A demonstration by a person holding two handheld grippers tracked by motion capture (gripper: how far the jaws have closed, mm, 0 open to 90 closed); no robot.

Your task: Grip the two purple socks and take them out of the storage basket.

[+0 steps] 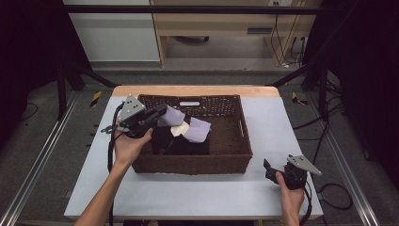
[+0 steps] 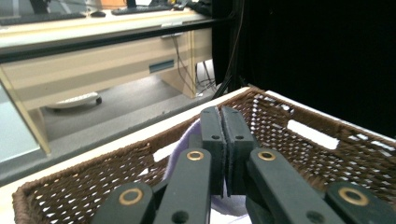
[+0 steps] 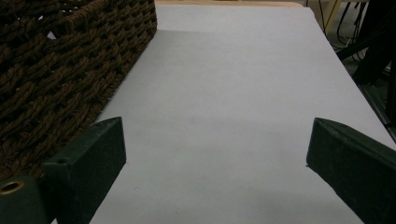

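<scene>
A brown wicker basket [image 1: 188,165] stands in the middle of the table and holds lavender cloths, a cream piece [image 1: 179,130] and dark garments [image 1: 186,145]. My left gripper [image 1: 162,113] reaches over the basket's left rim, shut on one lavender cloth [image 1: 172,116]. In the left gripper view its tips [image 2: 220,112] press together, with the lavender cloth [image 2: 181,145] bulging behind them above the basket's weave [image 2: 280,140]. A second lavender cloth [image 1: 200,129] lies further right. My right gripper [image 1: 267,165] rests low near the table's front right, open and holding nothing; its tips [image 3: 215,140] stand wide apart over bare tabletop.
The pale grey tabletop [image 1: 277,122] has free room right of the basket and along the front. The basket wall [image 3: 56,70] is close on the right gripper's left. Beyond the table are a wooden desk [image 1: 221,23], floor cables [image 1: 291,47] and dark frame bars.
</scene>
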